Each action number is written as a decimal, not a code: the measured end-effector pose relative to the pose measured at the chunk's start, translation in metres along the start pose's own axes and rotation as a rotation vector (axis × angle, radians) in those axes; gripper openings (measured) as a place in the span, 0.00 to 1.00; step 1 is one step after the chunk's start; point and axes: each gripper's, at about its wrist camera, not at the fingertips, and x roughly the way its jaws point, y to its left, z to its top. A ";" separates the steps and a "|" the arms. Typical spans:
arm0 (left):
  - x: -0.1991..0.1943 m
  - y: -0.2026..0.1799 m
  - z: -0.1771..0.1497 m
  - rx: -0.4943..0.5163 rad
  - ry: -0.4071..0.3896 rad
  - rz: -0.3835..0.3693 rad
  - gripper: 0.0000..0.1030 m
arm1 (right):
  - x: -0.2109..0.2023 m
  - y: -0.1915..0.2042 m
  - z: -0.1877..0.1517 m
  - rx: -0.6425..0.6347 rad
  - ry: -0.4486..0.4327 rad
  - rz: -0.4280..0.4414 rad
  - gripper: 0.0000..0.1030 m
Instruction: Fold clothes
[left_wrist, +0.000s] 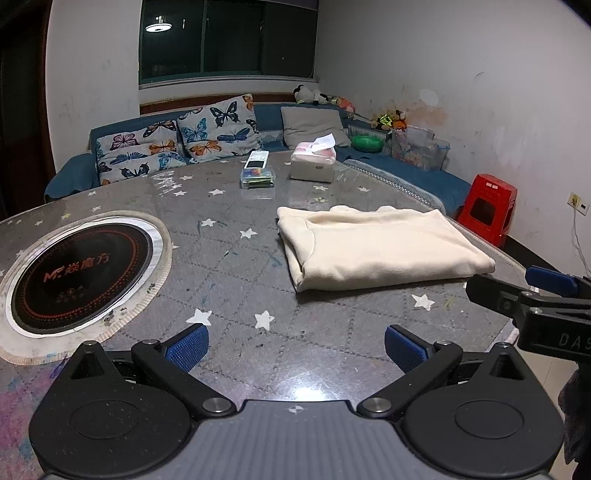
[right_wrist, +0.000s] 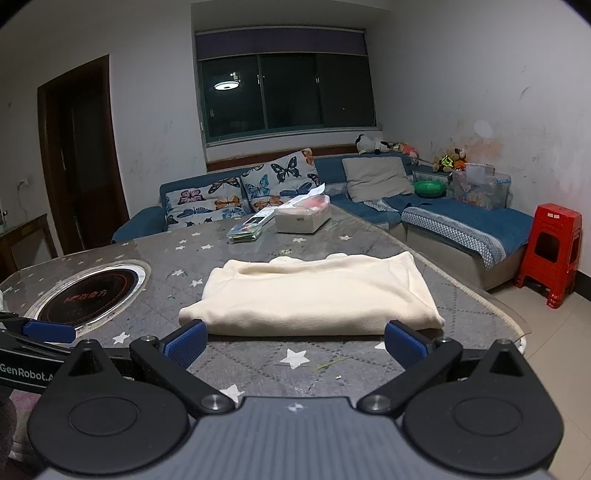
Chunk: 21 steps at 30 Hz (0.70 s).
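A cream garment (left_wrist: 380, 247) lies folded into a flat rectangle on the grey star-patterned table (left_wrist: 229, 258). In the right wrist view the same cream garment (right_wrist: 310, 295) sits just beyond the fingertips. My left gripper (left_wrist: 295, 345) hovers open over bare tabletop, to the near left of the garment, nothing between its blue pads. My right gripper (right_wrist: 293, 339) is open too, its blue pads level with the garment's near edge and apart from it. The right gripper (left_wrist: 524, 291) also shows at the right edge of the left wrist view.
A round induction hob (left_wrist: 81, 273) is set into the table at the left. At the far side stand a tissue box (left_wrist: 314, 162) and a small clear box with a remote (left_wrist: 257, 173). A blue sofa with butterfly cushions (left_wrist: 177, 144) lies behind; a red stool (right_wrist: 550, 251) stands at right.
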 end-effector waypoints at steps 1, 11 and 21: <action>0.002 0.000 0.001 0.001 0.003 -0.001 1.00 | 0.002 0.000 0.000 -0.002 0.002 0.001 1.00; 0.014 0.002 0.006 0.006 0.019 -0.004 1.00 | 0.018 0.001 0.004 -0.002 0.026 0.003 1.00; 0.030 0.003 0.017 0.023 0.035 -0.004 1.00 | 0.033 0.001 0.010 -0.007 0.047 0.004 1.00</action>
